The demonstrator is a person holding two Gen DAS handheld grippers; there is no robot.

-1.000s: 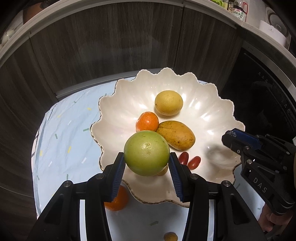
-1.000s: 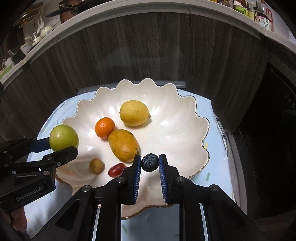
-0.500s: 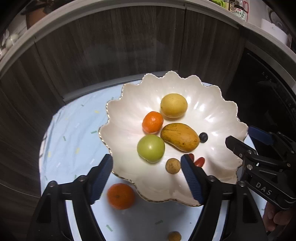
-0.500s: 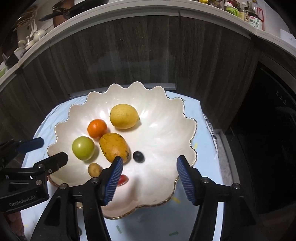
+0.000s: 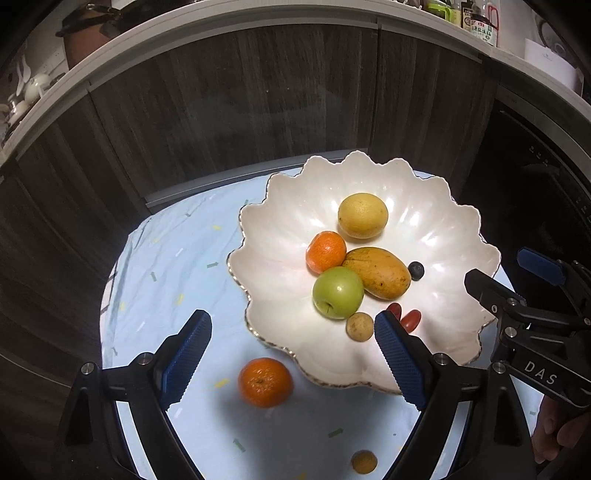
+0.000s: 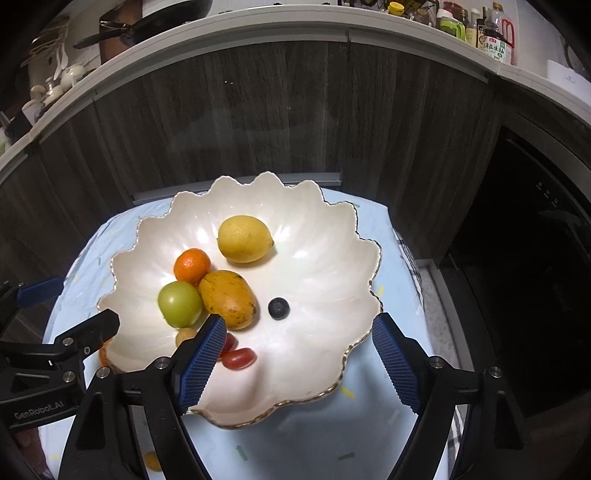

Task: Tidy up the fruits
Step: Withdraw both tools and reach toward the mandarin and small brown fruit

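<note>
Where lettering shows, right gripper reads "DAS".

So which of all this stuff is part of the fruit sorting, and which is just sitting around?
Part of the job:
bowl
lemon
mango
green apple
blueberry
orange on the cloth
left gripper
right gripper

Just lying about:
bottles on the shelf
frying pan

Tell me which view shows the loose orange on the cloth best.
The left wrist view: the loose orange sits whole and unobstructed between the open fingers. In the right wrist view only a sliver peeks out behind the left gripper and the bowl rim.
</note>
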